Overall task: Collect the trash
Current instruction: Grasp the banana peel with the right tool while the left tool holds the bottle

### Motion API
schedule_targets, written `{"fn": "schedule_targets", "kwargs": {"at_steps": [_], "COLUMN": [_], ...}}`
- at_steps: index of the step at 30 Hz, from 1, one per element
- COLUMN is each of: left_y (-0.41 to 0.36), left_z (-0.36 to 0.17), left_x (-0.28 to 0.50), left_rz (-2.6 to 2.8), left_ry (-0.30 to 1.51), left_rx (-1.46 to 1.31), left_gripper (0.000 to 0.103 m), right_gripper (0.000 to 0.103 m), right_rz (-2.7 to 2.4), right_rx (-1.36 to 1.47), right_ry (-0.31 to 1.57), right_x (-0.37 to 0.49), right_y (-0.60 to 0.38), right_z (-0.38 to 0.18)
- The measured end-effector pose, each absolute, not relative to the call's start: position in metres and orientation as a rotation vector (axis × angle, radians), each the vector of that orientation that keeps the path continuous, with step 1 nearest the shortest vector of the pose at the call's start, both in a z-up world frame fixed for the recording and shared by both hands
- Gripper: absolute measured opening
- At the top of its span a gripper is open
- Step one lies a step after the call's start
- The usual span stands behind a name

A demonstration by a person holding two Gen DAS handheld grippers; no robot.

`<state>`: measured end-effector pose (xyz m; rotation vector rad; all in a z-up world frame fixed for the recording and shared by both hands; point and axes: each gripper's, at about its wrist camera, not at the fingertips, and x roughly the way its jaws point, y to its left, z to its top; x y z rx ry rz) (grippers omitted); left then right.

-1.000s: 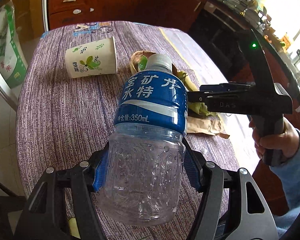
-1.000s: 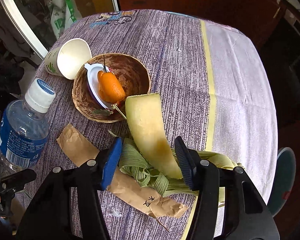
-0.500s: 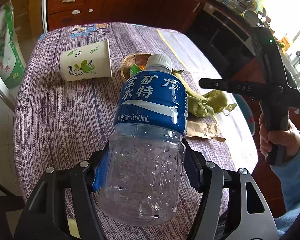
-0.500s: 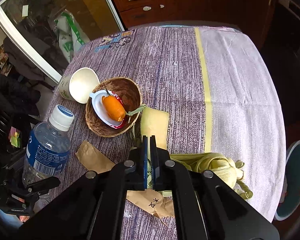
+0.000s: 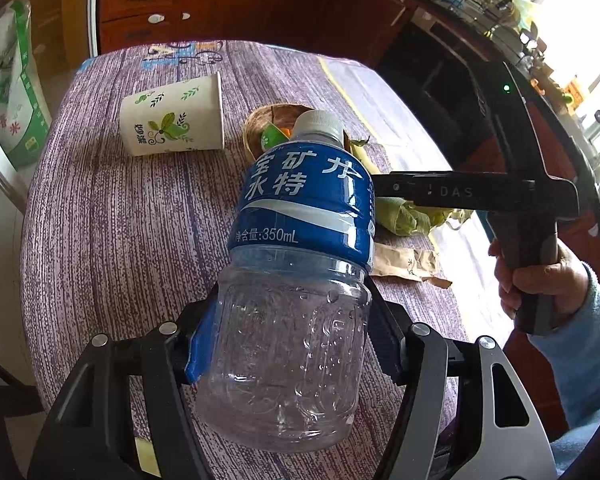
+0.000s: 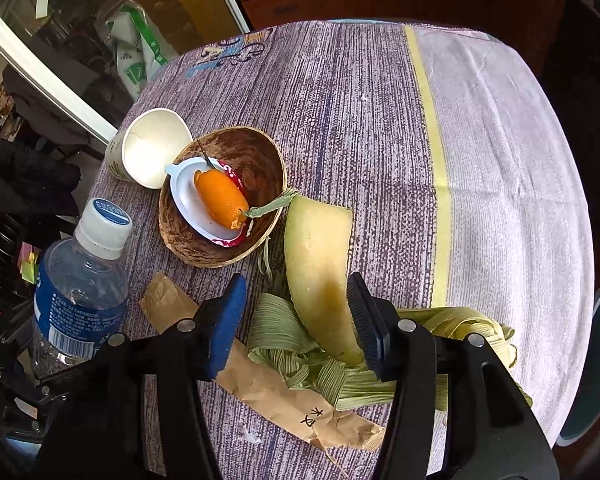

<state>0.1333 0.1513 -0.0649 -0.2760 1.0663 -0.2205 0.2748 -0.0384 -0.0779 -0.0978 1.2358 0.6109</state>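
Note:
My left gripper [image 5: 292, 344] is shut on a clear water bottle [image 5: 304, 216] with a blue label and holds it tilted above the table. The same bottle [image 6: 80, 280] shows at the left of the right wrist view. My right gripper [image 6: 296, 320] hangs over the trash pile with its jaws opening. A pale melon rind [image 6: 316, 264] and green corn husks [image 6: 284, 344] lie between and below its blue pads, which do not press on them. A brown paper bag [image 6: 276, 396] lies flat under the husks.
A coconut-shell bowl [image 6: 260, 160] holds a white lid and an orange piece of food [image 6: 220, 198]. A paper cup [image 5: 176, 120] lies on its side beside it. The purple tablecloth [image 6: 360, 100] covers a round table. Wooden drawers stand behind, and a person's hand [image 5: 540, 280] grips the right tool.
Half a second ago the right gripper was shut and farther back from the pile. Now it stands open close over the rind and husks. The left gripper kept the bottle still.

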Motion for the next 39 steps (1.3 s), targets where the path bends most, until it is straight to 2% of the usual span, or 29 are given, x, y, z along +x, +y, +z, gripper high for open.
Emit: {"fn": "schedule_targets", "kwargs": {"at_steps": [1,2,3,5,10,12,16,18,21,23,29,32,39], "left_y": [0.150,0.149,0.147,0.145,0.139,0.133,0.125,0.124,0.125,0.125,0.117,0.115,0.119], "left_z": [-0.064,-0.063,-0.061,-0.059,-0.058,-0.060,-0.063,-0.064,-0.064,-0.063,-0.062,-0.063,-0.066], "left_x": [0.135,0.137,0.138,0.143,0.160,0.167,0.177,0.180,0.182,0.184,0.186,0.189,0.196], "left_rz": [-0.224,-0.229,-0.234,-0.247,-0.259,-0.268,-0.276,-0.274,-0.263,-0.260,-0.273,-0.277,-0.272], "left_ry": [1.064,1.060,1.056,1.046,1.046,1.050,1.058,1.062,1.059,1.060,1.058,1.064,1.070], "left_rx": [-0.276,-0.275,-0.275,-0.276,-0.281,-0.277,-0.272,-0.271,-0.270,-0.271,-0.258,-0.256,-0.262], "left_gripper": [0.065,0.065,0.065,0.066,0.065,0.065,0.066,0.066,0.066,0.065,0.066,0.066,0.066], "right_gripper": [0.042,0.030,0.025,0.024,0.024,0.031,0.034,0.032,0.015,0.012,0.012,0.022,0.020], "right_rz": [0.611,0.616,0.619,0.628,0.625,0.619,0.612,0.613,0.623,0.627,0.579,0.606,0.597], "right_rx": [-0.088,-0.062,-0.042,-0.016,-0.020,-0.057,-0.112,-0.107,-0.082,-0.043,0.025,0.005,-0.075], "right_ry": [1.241,1.257,1.264,1.265,1.257,1.254,1.225,1.214,1.196,1.196,1.204,1.229,1.242], "right_x": [0.278,0.280,0.283,0.285,0.289,0.289,0.289,0.288,0.287,0.288,0.296,0.296,0.297], "right_y": [-0.041,-0.043,-0.047,-0.054,-0.056,-0.050,-0.037,-0.040,-0.047,-0.057,-0.093,-0.085,-0.067], "right_z": [-0.080,-0.081,-0.082,-0.081,-0.082,-0.086,-0.089,-0.086,-0.078,-0.071,-0.070,-0.073,-0.090]}}
